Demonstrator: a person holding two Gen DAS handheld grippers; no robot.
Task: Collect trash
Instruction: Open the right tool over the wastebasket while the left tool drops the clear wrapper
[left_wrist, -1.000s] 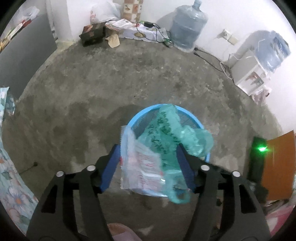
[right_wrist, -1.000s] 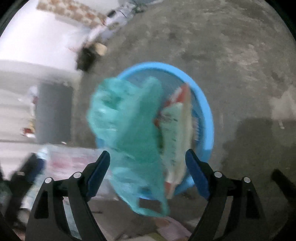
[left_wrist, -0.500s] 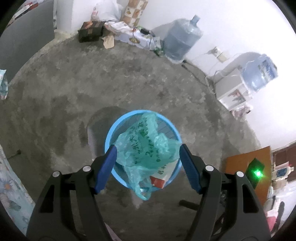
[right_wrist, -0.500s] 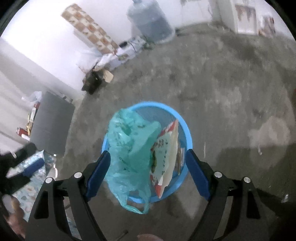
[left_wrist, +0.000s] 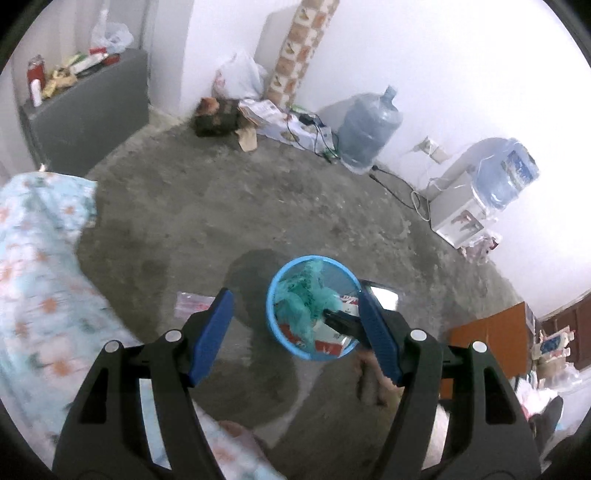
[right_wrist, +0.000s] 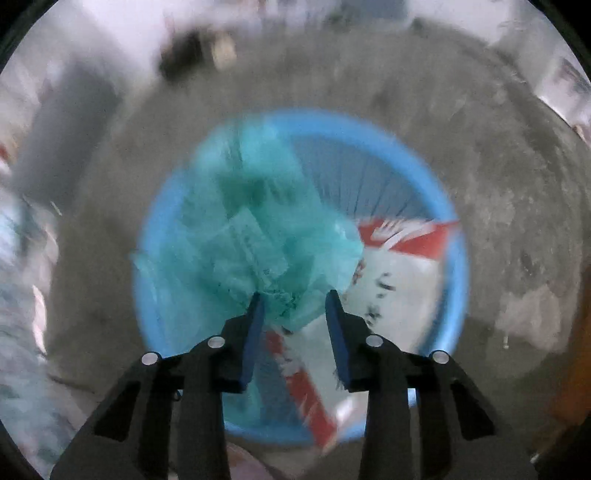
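Observation:
A round blue basket (left_wrist: 275, 295) stands on the concrete floor; it also shows in the right wrist view (right_wrist: 456, 258). It holds a crumpled green plastic bag (left_wrist: 303, 306) and a red-and-white packet (left_wrist: 328, 345). My left gripper (left_wrist: 295, 314) is open and empty, high above the basket. My right gripper (right_wrist: 293, 299) hangs low over the basket, its fingers half closed around a bunch of the green bag (right_wrist: 258, 236), beside the red-and-white packet (right_wrist: 402, 240). That view is blurred. A clear plastic wrapper (left_wrist: 194, 304) lies on the floor left of the basket.
A floral cloth (left_wrist: 40, 280) fills the left side. Against the far wall stand a grey cabinet (left_wrist: 88, 122), a white bag, boxes, cables, a water jug (left_wrist: 369, 129) and a dispenser (left_wrist: 465, 206). An orange board (left_wrist: 491, 339) stands at the right.
My left gripper let go of the clear wrapper and rose away; the wrapper now lies on the floor. My right gripper dropped toward the basket and narrowed around the green bag.

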